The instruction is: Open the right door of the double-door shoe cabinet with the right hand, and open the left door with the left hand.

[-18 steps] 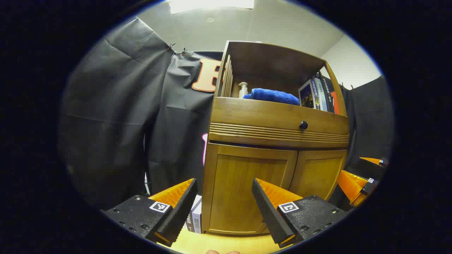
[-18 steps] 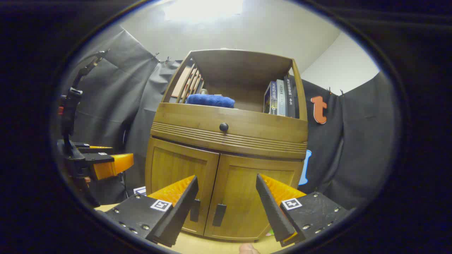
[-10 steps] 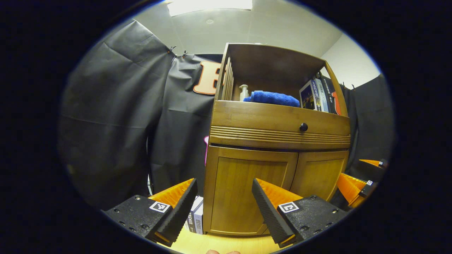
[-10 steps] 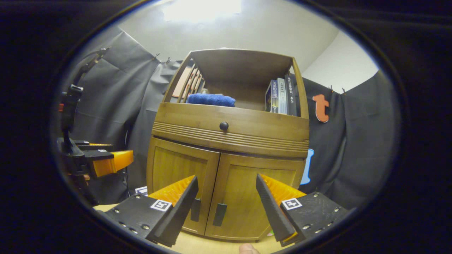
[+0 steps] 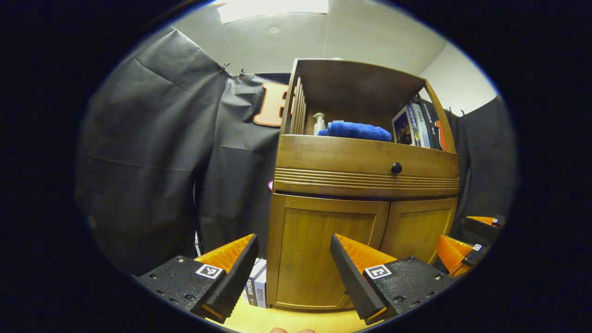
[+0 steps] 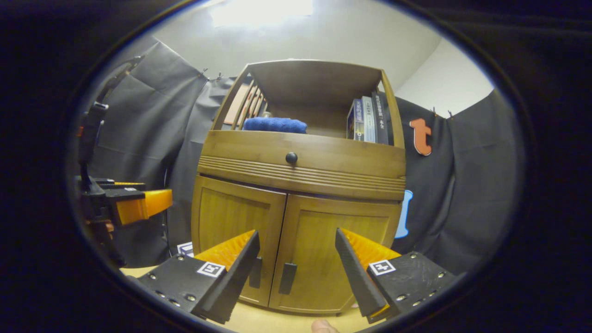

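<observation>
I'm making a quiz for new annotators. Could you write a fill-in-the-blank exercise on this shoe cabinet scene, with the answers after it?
1. Both lower doors of the brown wooden shoe cabinet are ____.
2. The folded cloth on the open top shelf is ____ in colour.
3. The round black knob sits on the drawer front ____ the two doors.
4. The jaws of the right gripper are ____, holding nothing.

Missing words: closed; blue; above; open

Blue towel (image 5: 355, 130) folded on open top shelf, pump bottle (image 5: 318, 123) just left of it. Books (image 6: 367, 119) upright at right end. More books (image 5: 257, 287) on worktop (image 5: 277, 320).
</observation>
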Demonstrator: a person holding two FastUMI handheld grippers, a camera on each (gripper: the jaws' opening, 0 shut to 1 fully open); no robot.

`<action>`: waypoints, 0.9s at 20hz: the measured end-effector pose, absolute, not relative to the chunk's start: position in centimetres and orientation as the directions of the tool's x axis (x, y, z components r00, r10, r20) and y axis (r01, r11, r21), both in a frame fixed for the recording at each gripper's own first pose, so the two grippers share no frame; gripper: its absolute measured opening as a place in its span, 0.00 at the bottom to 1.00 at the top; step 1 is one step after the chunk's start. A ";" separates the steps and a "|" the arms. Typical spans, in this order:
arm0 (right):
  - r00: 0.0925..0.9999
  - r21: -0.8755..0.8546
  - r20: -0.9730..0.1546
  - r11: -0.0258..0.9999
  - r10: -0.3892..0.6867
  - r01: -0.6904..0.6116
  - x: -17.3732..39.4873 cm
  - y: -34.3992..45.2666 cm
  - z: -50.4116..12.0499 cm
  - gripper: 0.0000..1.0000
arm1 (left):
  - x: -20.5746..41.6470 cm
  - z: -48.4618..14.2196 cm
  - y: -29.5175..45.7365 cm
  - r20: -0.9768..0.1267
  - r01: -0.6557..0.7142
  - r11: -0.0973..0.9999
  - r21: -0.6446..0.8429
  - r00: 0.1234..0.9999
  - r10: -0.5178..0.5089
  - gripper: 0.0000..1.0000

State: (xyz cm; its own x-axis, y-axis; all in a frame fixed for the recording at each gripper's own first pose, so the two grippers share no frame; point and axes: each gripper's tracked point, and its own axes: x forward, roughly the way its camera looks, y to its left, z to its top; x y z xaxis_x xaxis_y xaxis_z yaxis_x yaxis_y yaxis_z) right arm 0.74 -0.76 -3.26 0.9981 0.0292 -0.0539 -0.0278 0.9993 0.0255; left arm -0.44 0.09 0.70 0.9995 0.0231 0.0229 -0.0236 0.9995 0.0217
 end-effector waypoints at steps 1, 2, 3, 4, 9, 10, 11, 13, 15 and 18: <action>0.996 0.025 -0.080 0.999 0.033 -0.031 1.1 -0.6 -4.3 0.97 | -0.5 0.6 0.3 0.019 -0.031 0.999 0.022 0.999 0.031 0.92; 0.993 0.026 -0.107 0.999 0.040 -0.038 1.4 -0.4 -5.4 0.97 | -0.8 0.5 0.7 0.016 -0.043 0.999 0.026 0.999 0.042 0.93; 0.989 0.028 -0.141 0.998 0.051 -0.047 2.1 0.0 -6.7 0.97 | -1.0 0.6 1.4 0.014 -0.060 0.998 0.034 0.998 0.060 0.95; 0.983 0.030 -0.177 0.998 0.053 -0.048 2.8 0.3 -8.1 0.97 | -1.3 0.6 2.3 0.014 -0.080 0.996 0.043 0.997 0.079 0.92; 0.931 0.060 -0.360 0.998 0.051 -0.031 6.9 1.1 -15.6 0.65 | -3.0 0.6 7.4 0.013 -0.224 0.970 0.098 0.975 0.224 0.92; 0.921 0.071 -0.385 0.997 0.048 -0.023 7.8 1.2 -17.0 0.66 | -3.4 0.6 8.4 0.011 -0.252 0.962 0.103 0.968 0.253 0.92; 0.915 0.079 -0.402 0.997 0.042 -0.011 8.5 1.1 -17.9 0.66 | -3.8 0.6 9.3 0.009 -0.282 0.954 0.107 0.959 0.282 0.92; 0.904 0.087 -0.425 0.996 0.036 0.001 9.8 1.0 -19.4 0.66 | -4.7 0.5 11.3 0.007 -0.340 0.933 0.116 0.940 0.342 0.92; 0.901 0.077 -0.433 0.997 0.026 0.009 11.1 1.0 -20.3 0.68 | -5.5 0.4 13.0 0.005 -0.392 0.911 0.124 0.919 0.395 0.95; 0.895 0.079 -0.445 0.997 0.031 0.005 12.1 1.7 -21.4 0.55 | -6.0 0.4 14.6 0.000 -0.444 0.887 0.125 0.894 0.448 0.92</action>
